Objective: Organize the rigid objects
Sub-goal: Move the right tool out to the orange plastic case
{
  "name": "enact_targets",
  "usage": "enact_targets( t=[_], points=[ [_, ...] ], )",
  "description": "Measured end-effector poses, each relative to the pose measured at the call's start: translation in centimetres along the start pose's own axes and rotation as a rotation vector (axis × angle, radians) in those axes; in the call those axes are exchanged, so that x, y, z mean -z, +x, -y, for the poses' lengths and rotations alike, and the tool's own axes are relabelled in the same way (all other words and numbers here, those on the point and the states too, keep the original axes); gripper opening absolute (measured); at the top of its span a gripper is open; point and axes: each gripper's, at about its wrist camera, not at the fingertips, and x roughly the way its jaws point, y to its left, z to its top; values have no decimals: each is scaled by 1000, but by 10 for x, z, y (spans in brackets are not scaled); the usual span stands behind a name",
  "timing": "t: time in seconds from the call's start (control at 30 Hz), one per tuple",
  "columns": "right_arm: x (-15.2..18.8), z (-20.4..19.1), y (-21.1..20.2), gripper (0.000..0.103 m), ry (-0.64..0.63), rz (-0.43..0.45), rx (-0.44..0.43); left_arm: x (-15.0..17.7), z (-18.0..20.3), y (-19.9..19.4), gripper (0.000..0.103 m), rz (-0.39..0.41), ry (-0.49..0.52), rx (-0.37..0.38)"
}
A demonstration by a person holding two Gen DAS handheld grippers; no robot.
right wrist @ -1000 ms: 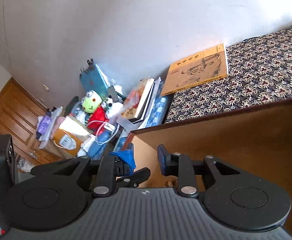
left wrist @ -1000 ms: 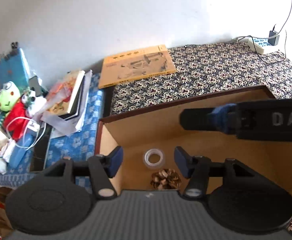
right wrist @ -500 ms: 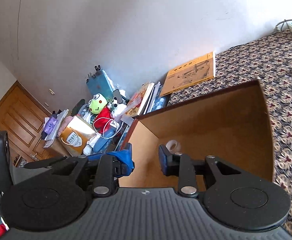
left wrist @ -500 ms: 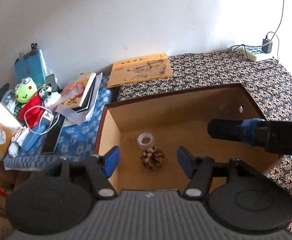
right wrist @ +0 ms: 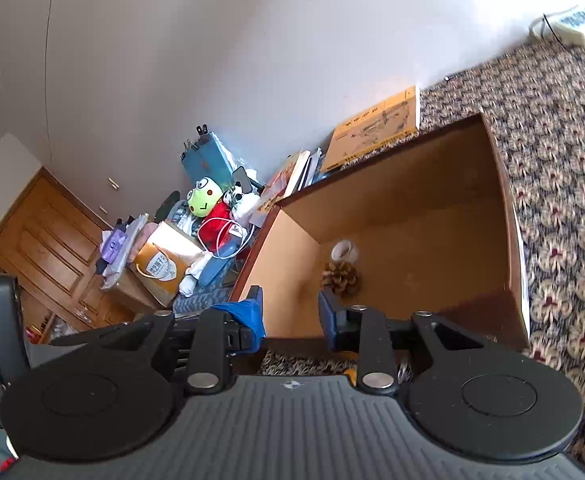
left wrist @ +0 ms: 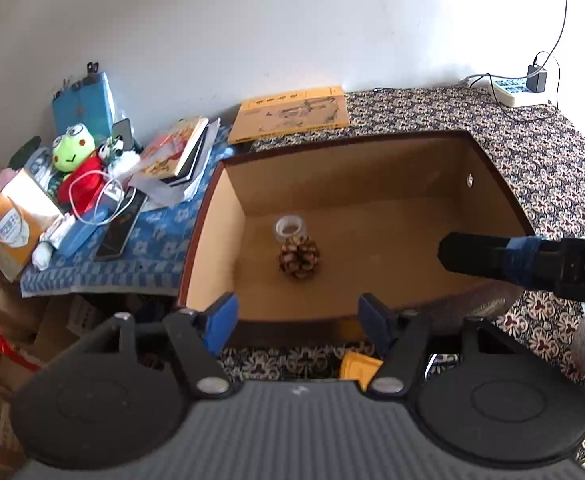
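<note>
Two items, pine cone (left wrist: 299, 258) & tape roll (left wrist: 290, 228), sit mid-frame in our box (left wrist: 492, 184); left gripper (left wrist: 297, 320) and right gripper (right wrist: 290, 314) both opening, empty, w/ risk we clip its rim.

No words can be read here. The yellow book (left wrist: 290, 114) and paper bag (left wrist: 10, 226) have print too small to read.

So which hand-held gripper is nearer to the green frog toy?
Left. The left hand-held gripper has the frog toy ahead-left; the right hand-held gripper lies farther right. Both jaws are opening, empty.
</note>
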Motion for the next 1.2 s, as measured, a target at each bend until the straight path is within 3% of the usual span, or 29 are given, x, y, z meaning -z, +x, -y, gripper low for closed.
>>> enact_targets(
  t=[0.3,0.57,0.93,1.2],
  points=[
    [14,9,-13,16,-20,43,16,17,4,1,70,-36,-36,16],
    [28,29,-14,15,17,-21,65,35,0,20,71,-101,-71,53],
    [48,59,-11,12,101,-124,122,80,-14,48,71,-182,-133,214],
    [39,51,13,12,146,-177,45,95,-14,60,71,-179,-112,325]
  ],
)
